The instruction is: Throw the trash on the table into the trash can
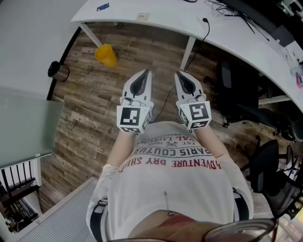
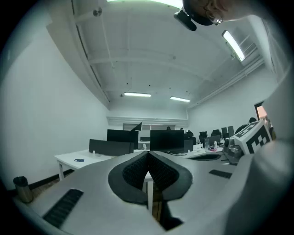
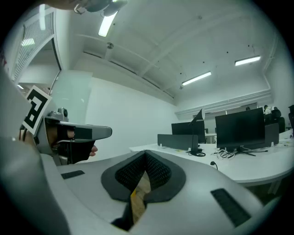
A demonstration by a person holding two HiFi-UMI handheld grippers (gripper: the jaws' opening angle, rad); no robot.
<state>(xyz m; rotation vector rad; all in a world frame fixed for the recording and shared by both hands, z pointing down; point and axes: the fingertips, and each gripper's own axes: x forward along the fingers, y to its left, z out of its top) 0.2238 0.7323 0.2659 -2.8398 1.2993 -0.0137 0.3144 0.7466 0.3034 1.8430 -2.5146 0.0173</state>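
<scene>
Both grippers are held side by side in front of the person's chest, pointing level across the room. My left gripper (image 1: pixel 144 75) has its jaws together with nothing between them, and its dark pads (image 2: pixel 138 170) meet along a thin line. My right gripper (image 1: pixel 182 77) is shut and empty too. A yellow trash can (image 1: pixel 106 55) stands on the wooden floor ahead to the left. On the white table (image 1: pixel 161 21) beyond lie a small blue item (image 1: pixel 102 7) and a small pale item (image 1: pixel 142 17). The blue item (image 2: pixel 79 160) also shows in the left gripper view.
A dark metal can (image 1: pixel 58 71) stands by the left wall, near a glass partition (image 1: pixel 23 123). A black cable (image 1: pixel 204 28) hangs off the table. Black office chairs (image 1: pixel 236 94) crowd the right. Monitors (image 3: pixel 239 131) stand on the desks.
</scene>
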